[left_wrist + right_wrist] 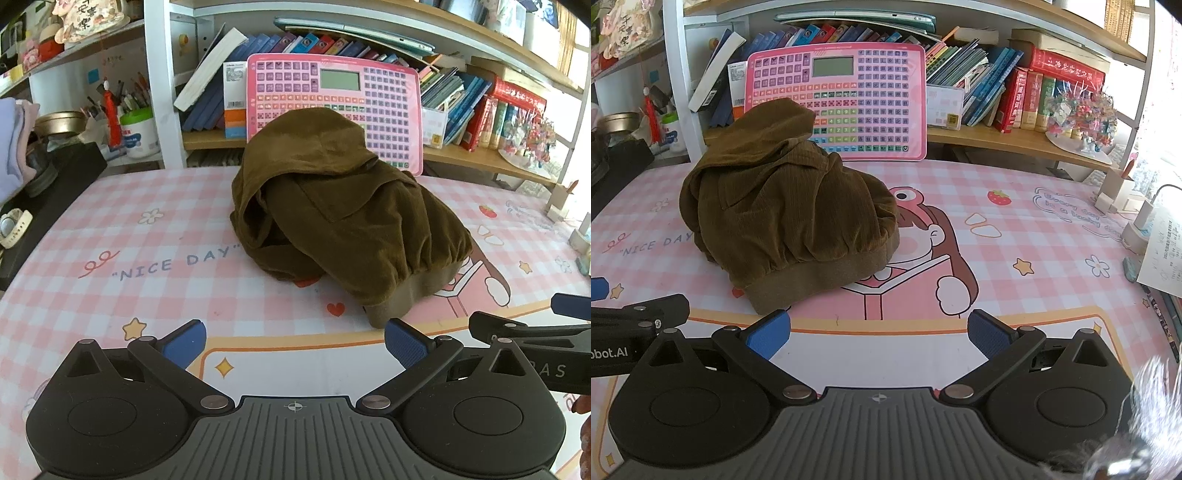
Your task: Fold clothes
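Observation:
A brown corduroy garment (343, 214) lies crumpled in a heap on the pink checked desk mat (147, 258), its ribbed hem toward me. It also shows in the right wrist view (786, 214). My left gripper (295, 343) is open and empty, just short of the hem. My right gripper (879, 336) is open and empty, in front of the heap's right side. Each gripper shows at the edge of the other's view, the right one (535, 325) and the left one (635, 314).
A pink learning tablet (842, 103) leans on the bookshelf behind the garment. Books (1015, 92) fill the shelf. A pen holder (136, 129) and black box (55, 192) stand at left. Chargers and papers (1152, 240) lie at the right edge.

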Available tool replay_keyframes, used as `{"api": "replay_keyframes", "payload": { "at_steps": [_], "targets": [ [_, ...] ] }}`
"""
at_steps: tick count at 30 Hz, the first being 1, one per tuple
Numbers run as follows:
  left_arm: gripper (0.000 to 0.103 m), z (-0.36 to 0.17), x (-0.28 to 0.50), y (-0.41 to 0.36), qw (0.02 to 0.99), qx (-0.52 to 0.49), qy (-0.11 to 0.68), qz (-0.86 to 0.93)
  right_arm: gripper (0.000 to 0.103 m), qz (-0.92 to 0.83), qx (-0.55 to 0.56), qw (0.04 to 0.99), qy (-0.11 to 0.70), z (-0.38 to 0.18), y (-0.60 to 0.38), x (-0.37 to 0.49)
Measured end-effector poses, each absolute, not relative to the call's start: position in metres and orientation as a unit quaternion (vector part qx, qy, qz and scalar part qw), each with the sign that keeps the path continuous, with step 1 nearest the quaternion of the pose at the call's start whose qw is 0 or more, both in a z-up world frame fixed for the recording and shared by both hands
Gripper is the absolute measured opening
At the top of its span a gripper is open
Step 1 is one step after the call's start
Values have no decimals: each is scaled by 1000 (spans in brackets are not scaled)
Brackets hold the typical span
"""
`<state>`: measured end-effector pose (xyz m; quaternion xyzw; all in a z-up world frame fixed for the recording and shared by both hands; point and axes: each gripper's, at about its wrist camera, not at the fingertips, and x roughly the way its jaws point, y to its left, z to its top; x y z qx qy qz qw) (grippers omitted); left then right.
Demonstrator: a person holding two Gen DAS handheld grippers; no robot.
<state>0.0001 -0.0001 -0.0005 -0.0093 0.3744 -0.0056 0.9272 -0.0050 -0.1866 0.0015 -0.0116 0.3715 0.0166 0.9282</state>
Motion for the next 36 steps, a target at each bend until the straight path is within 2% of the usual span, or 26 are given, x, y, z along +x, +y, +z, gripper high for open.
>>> {"api": "replay_keyframes", "payload": {
  "at_steps": [36],
  "targets": [
    [103,-2,1,0,923,-2,386,2,103,17,-11,929,370,3,-187,-5]
  ]
}}
